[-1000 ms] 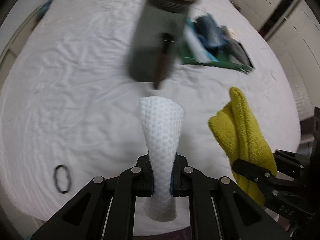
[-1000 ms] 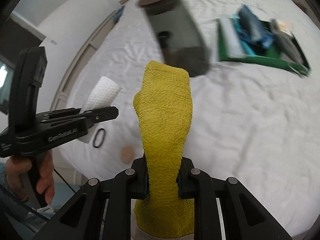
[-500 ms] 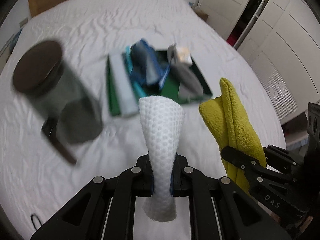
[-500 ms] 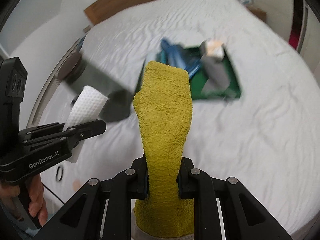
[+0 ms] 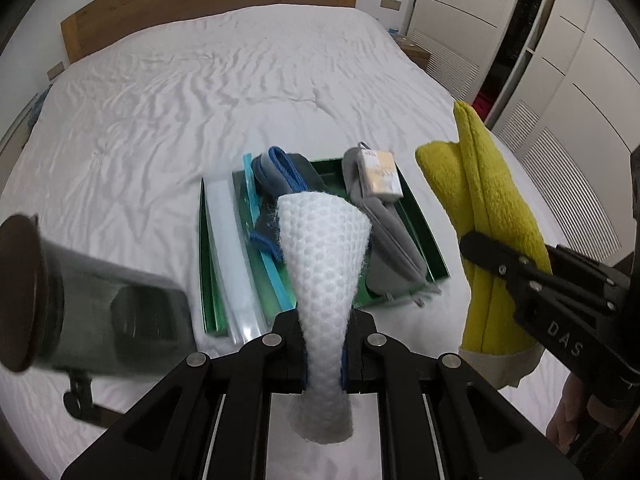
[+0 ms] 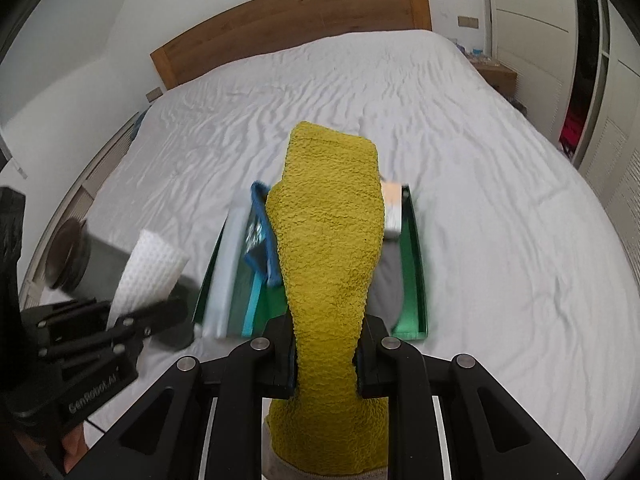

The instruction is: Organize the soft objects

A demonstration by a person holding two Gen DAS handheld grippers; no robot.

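Left wrist view: your left gripper [image 5: 323, 354] is clenched on the white waffle cloth [image 5: 322, 264], pinched at its waist so both ends flare; the green tray [image 5: 426, 236] lies on the bed [image 5: 200, 112] right ahead, already holding a blue-trimmed item [image 5: 280, 176] and a grey cloth [image 5: 390, 240]; a dark lidded jar [image 5: 80, 300] sits blurred at left; your right gripper [image 5: 486, 254] shows at right, grasping the yellow towel [image 5: 480, 200].

Right wrist view: right gripper [image 6: 326, 350] is clamped on the yellow towel [image 6: 328, 240], which stands up and hides the middle of the green tray [image 6: 412, 264]; left gripper [image 6: 132, 322] with the white waffle cloth [image 6: 150, 268] is beside it at left, near the jar [image 6: 68, 256].

Handling, by judgement: both pieces look light, limp, non-fragile; the towel is thicker and grippy, the waffle cloth thin and likely to unfold; a mid-fold pinch suits both; expect them to flop on release, so lower them into the tray first.
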